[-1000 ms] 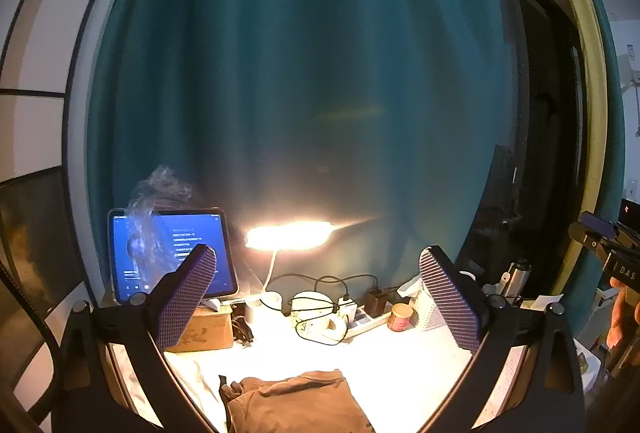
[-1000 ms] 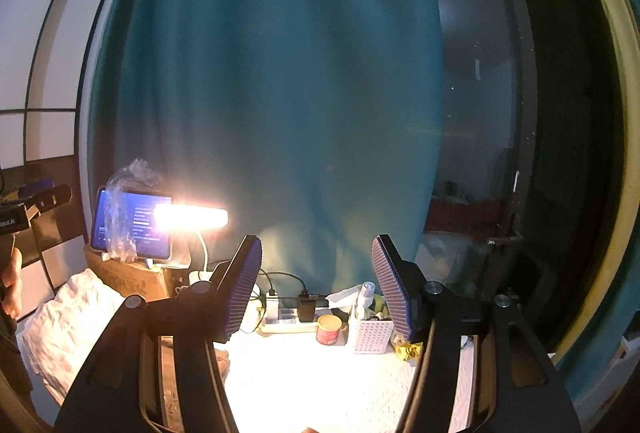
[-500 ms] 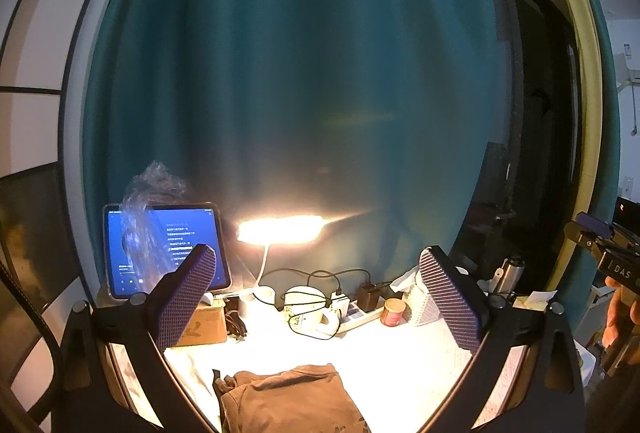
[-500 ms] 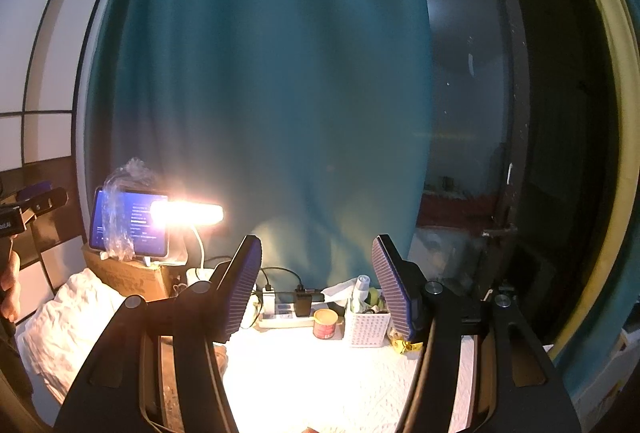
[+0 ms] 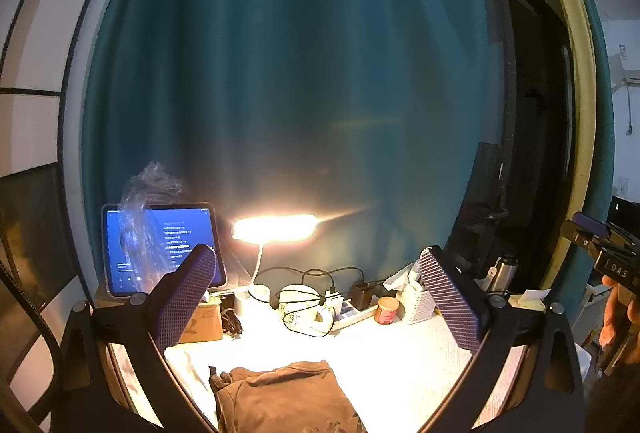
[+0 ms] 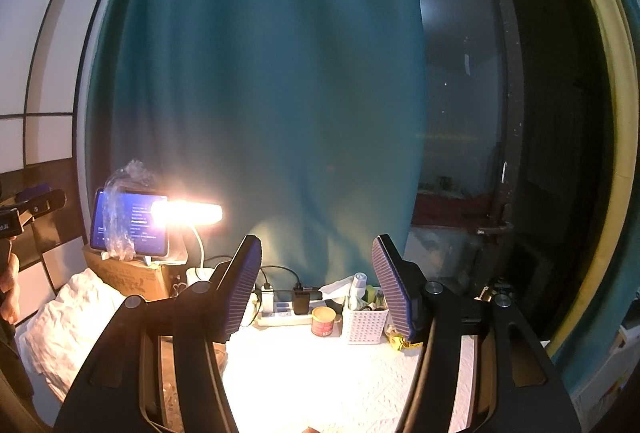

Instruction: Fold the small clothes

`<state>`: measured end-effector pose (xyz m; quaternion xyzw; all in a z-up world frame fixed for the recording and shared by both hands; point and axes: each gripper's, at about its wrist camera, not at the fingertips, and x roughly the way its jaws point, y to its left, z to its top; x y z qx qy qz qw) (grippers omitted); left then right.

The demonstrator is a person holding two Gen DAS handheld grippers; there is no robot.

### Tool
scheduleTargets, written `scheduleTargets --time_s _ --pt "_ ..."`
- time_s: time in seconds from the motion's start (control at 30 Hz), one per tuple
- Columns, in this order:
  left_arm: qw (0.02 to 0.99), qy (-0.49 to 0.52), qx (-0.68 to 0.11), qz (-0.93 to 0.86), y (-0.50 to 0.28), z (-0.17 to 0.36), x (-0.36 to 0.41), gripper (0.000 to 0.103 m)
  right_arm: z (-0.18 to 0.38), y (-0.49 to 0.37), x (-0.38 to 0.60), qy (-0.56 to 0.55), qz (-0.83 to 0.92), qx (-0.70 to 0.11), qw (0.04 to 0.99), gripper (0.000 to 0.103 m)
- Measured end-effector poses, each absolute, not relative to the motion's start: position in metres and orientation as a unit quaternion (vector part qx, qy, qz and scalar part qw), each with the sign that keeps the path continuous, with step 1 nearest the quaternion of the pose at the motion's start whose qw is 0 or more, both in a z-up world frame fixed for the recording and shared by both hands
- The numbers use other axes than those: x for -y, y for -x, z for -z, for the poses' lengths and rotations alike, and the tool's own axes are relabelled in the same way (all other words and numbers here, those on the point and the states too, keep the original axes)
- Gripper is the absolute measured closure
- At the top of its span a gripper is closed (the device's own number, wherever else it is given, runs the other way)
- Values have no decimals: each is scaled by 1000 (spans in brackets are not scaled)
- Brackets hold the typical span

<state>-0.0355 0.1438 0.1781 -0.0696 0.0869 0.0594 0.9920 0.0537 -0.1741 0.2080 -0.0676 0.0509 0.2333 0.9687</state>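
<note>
A brown garment (image 5: 280, 397) lies on the white-covered table (image 5: 400, 365), at the near edge of the left wrist view, a little left of centre and well short of the clutter at the far side; in the right wrist view only a sliver of it shows behind the left finger, too little to read. It looks already doubled over into a rough rectangle, with a thicker bunched edge on its left side and a smoother fold along its far edge. It should handle as light, soft and limp: it will sag and slip out of shape if lifted by one point, and the thin layers may separate, though nothing about it is fragile. The best hold is probably a pinch through all the layers at two corners of one edge, one tong to each, so that the cloth stays flat as it turns over. The left gripper (image 5: 316, 297) hangs above the table with its jaws spread wide and nothing between them; the right gripper (image 6: 316, 289) is likewise wide open and empty, pointing toward the lamp (image 6: 186, 213) and the white basket (image 6: 366, 325) at the far side.
</note>
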Motion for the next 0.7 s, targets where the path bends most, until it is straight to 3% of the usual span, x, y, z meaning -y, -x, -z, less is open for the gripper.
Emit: scheduleTargets --time_s 0.7 --pt "993 63 -82 -52 52 -178 -135 2 -205 -28 186 68 -231 -51 969 42"
